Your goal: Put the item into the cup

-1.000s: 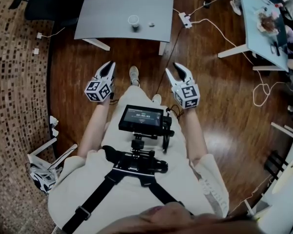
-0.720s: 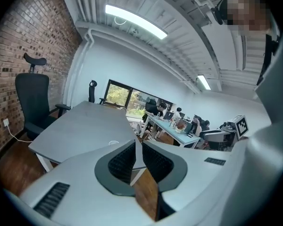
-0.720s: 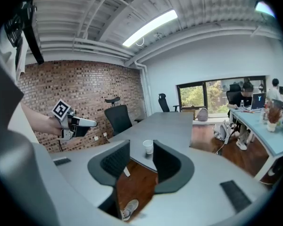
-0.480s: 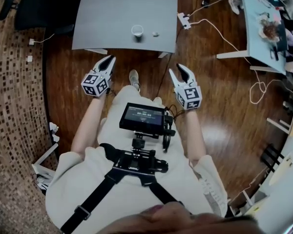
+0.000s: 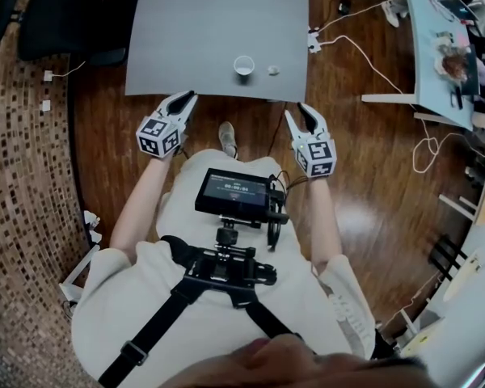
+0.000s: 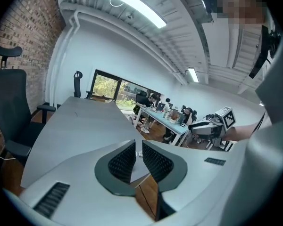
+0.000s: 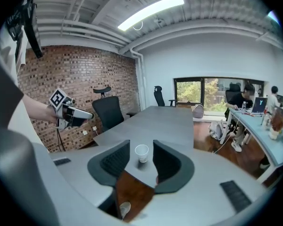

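Jaws apart and empty, the left hand-held gripper (image 5: 183, 99) and right hand-held gripper (image 5: 301, 110) hang at the near edge of the surface (image 5: 194, 31), seemingly poised for the item (image 5: 273, 70) just right of the cup (image 5: 243, 65).

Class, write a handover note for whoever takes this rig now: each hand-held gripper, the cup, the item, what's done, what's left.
Left hand-held gripper: jaws slightly apart, empty, by the table's near edge.
Right hand-held gripper: open, empty, pointing at the cup.
Cup: upright on the table. Small white item: beside it on the right, not touching.
Done: nothing yet.
Left: grasp the item, drop it into the cup.
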`<state>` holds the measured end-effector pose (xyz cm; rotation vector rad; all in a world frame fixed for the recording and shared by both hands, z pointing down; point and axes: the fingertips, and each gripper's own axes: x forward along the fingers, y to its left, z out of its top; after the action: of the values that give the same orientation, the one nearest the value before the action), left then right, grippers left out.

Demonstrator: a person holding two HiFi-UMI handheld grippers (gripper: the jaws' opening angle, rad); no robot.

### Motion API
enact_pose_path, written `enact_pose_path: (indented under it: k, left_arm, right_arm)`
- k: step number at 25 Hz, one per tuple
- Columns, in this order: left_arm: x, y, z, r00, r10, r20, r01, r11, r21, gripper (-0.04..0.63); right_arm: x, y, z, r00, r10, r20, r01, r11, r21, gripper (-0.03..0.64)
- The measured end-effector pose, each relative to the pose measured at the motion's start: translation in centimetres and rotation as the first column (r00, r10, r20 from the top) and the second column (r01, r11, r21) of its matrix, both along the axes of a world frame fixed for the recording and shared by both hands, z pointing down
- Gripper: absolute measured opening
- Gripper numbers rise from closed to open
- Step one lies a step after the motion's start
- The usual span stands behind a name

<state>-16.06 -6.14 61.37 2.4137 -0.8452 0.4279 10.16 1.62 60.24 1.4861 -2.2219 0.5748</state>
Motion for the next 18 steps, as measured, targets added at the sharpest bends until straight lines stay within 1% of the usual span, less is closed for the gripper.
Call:
enact_pose_path:
  k: [3,8,11,15,18]
  left_arm:
    - [-0.2,-1.7,-0.1,1.0,0.008,-0.003,-0.008,1.0,0.012,0.034]
    - [0.9,-2.1,-1.4,1.0,0.012,-0.002,-0.012,0.999,0.051,0.034]
    - [0.9,-2.1,-1.7,1.0,0.001,0.009,-0.002,0.998,0.065,0.034]
    - [1.0,-1.7,-1.5,1.0,-0.021,0.007,0.021,0.998,0.052,0.034]
    - [1.3,-2.2,-1.4,0.999,-0.042,0.007,0.041,0.998,0.045,0.034]
  right_arm:
    - [-0.5,-1.8,0.7,1.0,0.006,-0.007,-0.006,1.0,0.001,0.166]
    - [-0.3,-2.6,1.3,1.0,-0.014,-0.028,0.013,1.0,-0.012,0.166]
    - [-0.7,-3.6,1.2,0.999,-0.034,-0.034,0.034,0.999,-0.002,0.166]
    - [-0.2,-3.6,2.5,0.999,-0.044,-0.033,0.042,0.998,-0.048,0.166]
    - [0.3,-4.7,3.8,0.997,-0.067,-0.045,0.064,0.996,-0.063,0.166]
